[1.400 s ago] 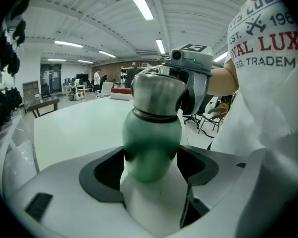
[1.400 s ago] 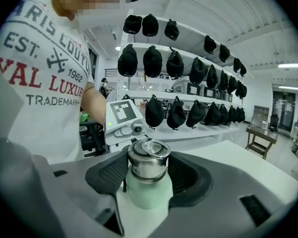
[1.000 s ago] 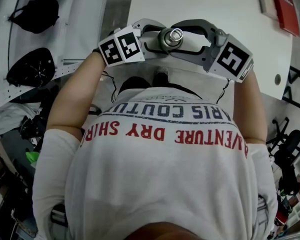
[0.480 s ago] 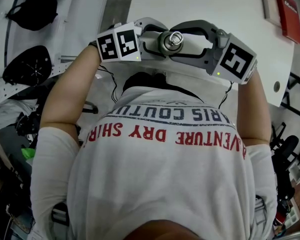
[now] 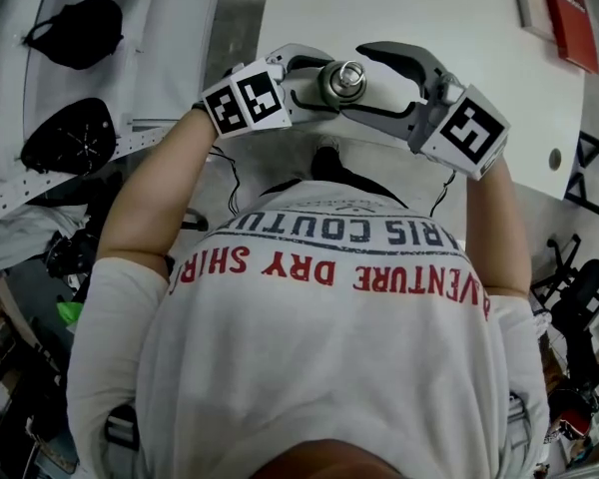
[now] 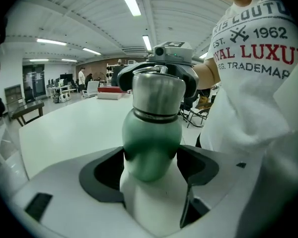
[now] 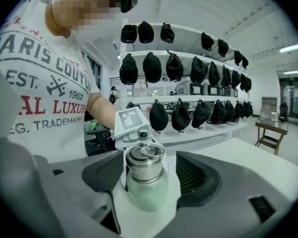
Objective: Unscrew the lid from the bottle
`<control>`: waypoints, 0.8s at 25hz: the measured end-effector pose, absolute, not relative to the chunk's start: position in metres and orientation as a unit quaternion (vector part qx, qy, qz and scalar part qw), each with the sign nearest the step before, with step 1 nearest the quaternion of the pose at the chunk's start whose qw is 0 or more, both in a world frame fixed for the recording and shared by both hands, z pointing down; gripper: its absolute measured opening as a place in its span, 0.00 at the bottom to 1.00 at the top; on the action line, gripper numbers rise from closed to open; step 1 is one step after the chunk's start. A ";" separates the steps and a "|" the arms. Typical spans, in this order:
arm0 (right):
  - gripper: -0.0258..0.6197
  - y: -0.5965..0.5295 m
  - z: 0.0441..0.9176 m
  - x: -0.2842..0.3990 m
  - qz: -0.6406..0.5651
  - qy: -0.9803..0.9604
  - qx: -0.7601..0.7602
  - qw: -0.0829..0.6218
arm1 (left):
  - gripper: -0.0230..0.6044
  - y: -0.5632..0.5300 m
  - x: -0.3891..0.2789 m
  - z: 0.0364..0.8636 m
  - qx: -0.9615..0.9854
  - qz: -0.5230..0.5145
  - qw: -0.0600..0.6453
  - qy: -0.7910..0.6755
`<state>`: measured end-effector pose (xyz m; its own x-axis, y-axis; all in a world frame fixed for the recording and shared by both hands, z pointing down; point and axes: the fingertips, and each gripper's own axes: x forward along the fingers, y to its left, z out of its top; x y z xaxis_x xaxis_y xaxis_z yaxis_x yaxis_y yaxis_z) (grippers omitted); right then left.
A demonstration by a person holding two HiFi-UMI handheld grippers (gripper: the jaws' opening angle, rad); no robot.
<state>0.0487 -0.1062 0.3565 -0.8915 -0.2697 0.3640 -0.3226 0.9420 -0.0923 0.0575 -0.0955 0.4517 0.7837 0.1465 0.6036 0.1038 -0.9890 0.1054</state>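
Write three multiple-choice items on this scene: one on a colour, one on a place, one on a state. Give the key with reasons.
1. The lid is:
A red
B silver
C black

2. The left gripper grips the bottle:
A by the lid
B nowhere, its jaws stand clear of it
C by the body below the lid

3. The lid is:
A on the bottle
B off the bottle
C broken in two

Key:
1 B, it shows as bare metal in both gripper views.
2 C, the left gripper view shows its jaws pressed on the green body under the lid.
3 A, it sits on the bottle's neck in both gripper views.
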 end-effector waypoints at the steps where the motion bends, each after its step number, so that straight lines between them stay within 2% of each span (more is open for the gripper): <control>1: 0.52 -0.105 0.356 0.050 0.077 -0.967 0.169 0.172 | 0.59 -0.095 0.058 0.452 0.945 0.319 0.036 0.057; 11: 0.52 -0.093 0.362 0.055 0.085 -0.918 0.360 0.146 | 0.59 -0.093 0.060 0.450 0.954 0.284 0.074 -0.068; 20: 0.52 -0.097 0.368 0.055 0.082 -0.876 0.453 0.142 | 0.59 -0.092 0.057 0.452 0.946 0.271 0.103 -0.145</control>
